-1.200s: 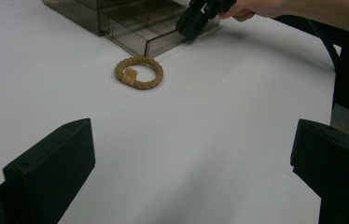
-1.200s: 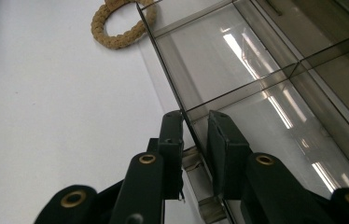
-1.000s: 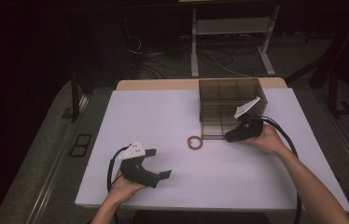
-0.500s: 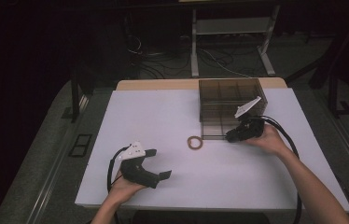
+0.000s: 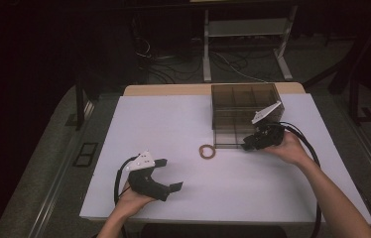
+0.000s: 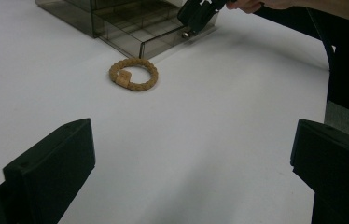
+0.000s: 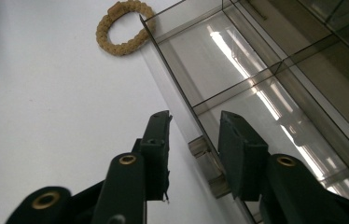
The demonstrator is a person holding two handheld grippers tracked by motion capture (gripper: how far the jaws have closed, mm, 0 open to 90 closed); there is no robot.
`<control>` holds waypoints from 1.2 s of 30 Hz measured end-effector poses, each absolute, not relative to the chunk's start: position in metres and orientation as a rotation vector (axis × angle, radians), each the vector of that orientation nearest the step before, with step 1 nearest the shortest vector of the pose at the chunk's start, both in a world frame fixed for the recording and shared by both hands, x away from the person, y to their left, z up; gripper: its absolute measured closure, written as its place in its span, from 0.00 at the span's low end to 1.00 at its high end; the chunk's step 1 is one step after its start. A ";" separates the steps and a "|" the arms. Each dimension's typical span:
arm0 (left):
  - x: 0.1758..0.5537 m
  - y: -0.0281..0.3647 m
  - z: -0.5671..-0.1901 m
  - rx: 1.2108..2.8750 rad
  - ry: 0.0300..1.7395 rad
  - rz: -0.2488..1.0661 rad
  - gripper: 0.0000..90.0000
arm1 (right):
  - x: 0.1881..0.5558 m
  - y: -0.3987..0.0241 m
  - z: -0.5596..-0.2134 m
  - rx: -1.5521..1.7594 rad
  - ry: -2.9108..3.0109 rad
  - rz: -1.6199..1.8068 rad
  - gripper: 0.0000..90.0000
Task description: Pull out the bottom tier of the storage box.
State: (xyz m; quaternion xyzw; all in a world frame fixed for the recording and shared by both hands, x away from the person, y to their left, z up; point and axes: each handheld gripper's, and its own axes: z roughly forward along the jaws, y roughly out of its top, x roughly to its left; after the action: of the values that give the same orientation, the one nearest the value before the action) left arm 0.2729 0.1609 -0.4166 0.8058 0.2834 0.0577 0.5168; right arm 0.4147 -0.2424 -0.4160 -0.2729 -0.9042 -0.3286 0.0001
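Observation:
A smoky clear drawer box [image 5: 243, 99] stands at the table's far right, its lowest drawer [image 6: 163, 37] pulled out a little. My right gripper [image 5: 248, 145] is at that drawer's front. Its jaws have just been opening and now straddle the small drawer handle [image 7: 205, 163] with a gap on both sides, so they are open [image 7: 193, 119]. A tan braided ring [image 5: 207, 151] lies flat on the white table [image 5: 173, 124], just left of the drawer's front corner [image 7: 123, 28]. My left gripper [image 5: 171, 173] rests near the front left, open wide with nothing between its fingers [image 6: 191, 154], facing the ring [image 6: 133, 74].
The right gripper's black cable [image 5: 312, 158] loops along the right forearm. A metal shelf frame [image 5: 243, 44] and loose cables stand on the dark floor beyond the table's far edge. White tabletop stretches between the two grippers.

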 end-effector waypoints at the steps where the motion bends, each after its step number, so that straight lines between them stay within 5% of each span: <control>1: 0.273 0.161 -0.417 1.937 0.678 0.139 0.00 | 0.414 -0.243 -0.415 -0.866 -2.836 -1.032 0.67; 16: 0.274 0.162 -0.417 1.934 0.681 0.139 0.00 | 0.391 -0.253 -0.403 -0.971 -2.831 -1.067 0.54; 31: 0.274 0.161 -0.417 1.935 0.685 0.139 0.00 | 0.362 -0.254 -0.397 -1.189 -2.775 -1.195 0.21; 36: 0.274 0.162 -0.417 1.935 0.682 0.141 0.00 | 0.353 -0.252 -0.392 -1.215 -2.760 -1.223 0.18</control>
State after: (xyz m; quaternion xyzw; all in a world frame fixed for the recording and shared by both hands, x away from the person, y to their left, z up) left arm 0.2742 0.1618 -0.4167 0.8059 0.2841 0.0585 0.5161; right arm 0.3532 -0.2523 -0.3924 -0.3729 -0.8468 -0.3752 -0.0562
